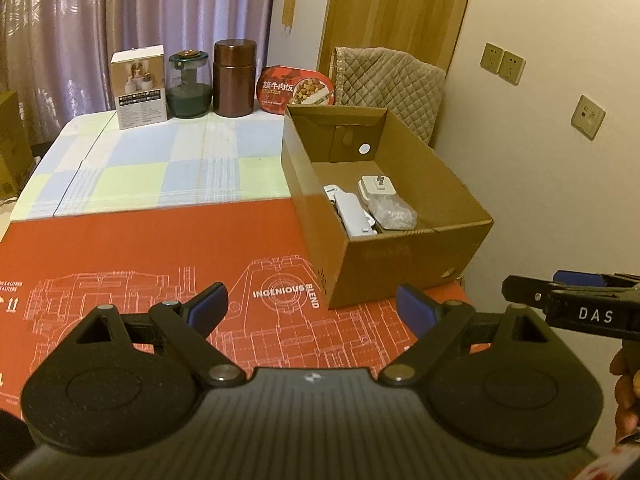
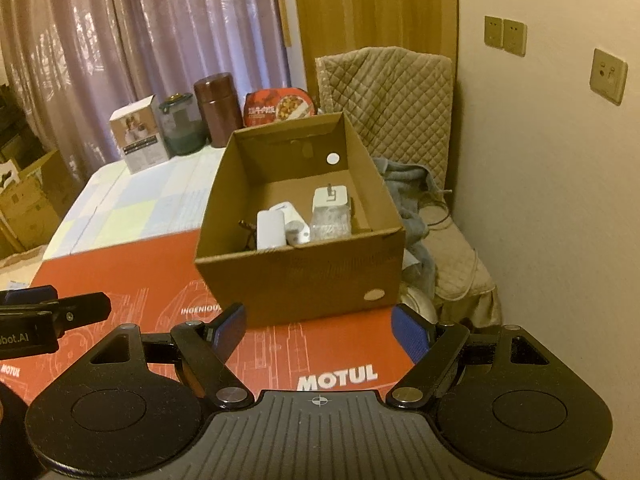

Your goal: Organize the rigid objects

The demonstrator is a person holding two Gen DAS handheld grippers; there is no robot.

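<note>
Both grippers hang empty over the red board, short of the cardboard box (image 2: 298, 280).

Inside the box (image 1: 384, 264) the white pieces crowd together and its near wall cuts off their lower ends: a smooth rounded white case (image 2: 271, 229), a square white plug adapter (image 2: 330, 197) with metal prongs, and a crinkled clear bag (image 2: 330, 222) whose contents I cannot make out. Along the table's far edge stand a small printed carton (image 1: 139, 86), a green-lidded glass jar (image 1: 189, 84), a glossy brown cylindrical canister (image 1: 234, 78) and a red meal tub (image 1: 296, 89), partly hidden behind the box. The left gripper (image 1: 312, 308) tilts downward with its blue-padded jaws wide apart, nothing between them; the right gripper (image 2: 318, 330) likewise stands apart and empty.
</note>
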